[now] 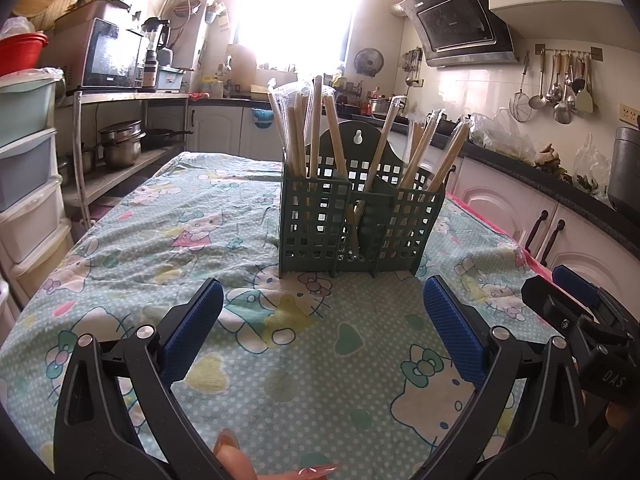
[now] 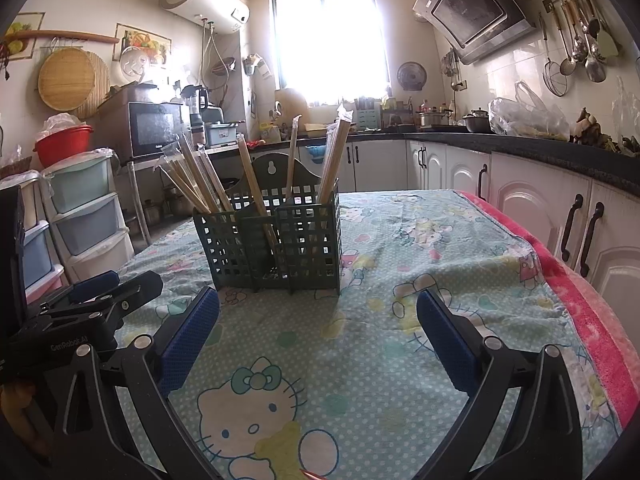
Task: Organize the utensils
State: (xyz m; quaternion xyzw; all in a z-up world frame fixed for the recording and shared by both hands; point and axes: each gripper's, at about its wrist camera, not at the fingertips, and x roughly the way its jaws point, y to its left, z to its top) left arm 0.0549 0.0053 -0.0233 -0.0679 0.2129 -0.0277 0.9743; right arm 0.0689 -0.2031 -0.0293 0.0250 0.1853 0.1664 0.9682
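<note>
A dark green lattice utensil holder stands upright on the patterned tablecloth. Several plastic-wrapped pairs of wooden chopsticks stick up from its compartments. My left gripper is open, low over the cloth, a short way in front of the holder, with nothing between its blue pads. My right gripper is open too, just in front of the holder and slightly to its right. Each gripper shows at the edge of the other's view: the right gripper's black body, the left gripper's black body.
Plastic drawer units and a metal shelf with pots stand left of the table. White cabinets with a dark counter run along the right. A red towel lies along the table's right edge. A person's fingertips show below.
</note>
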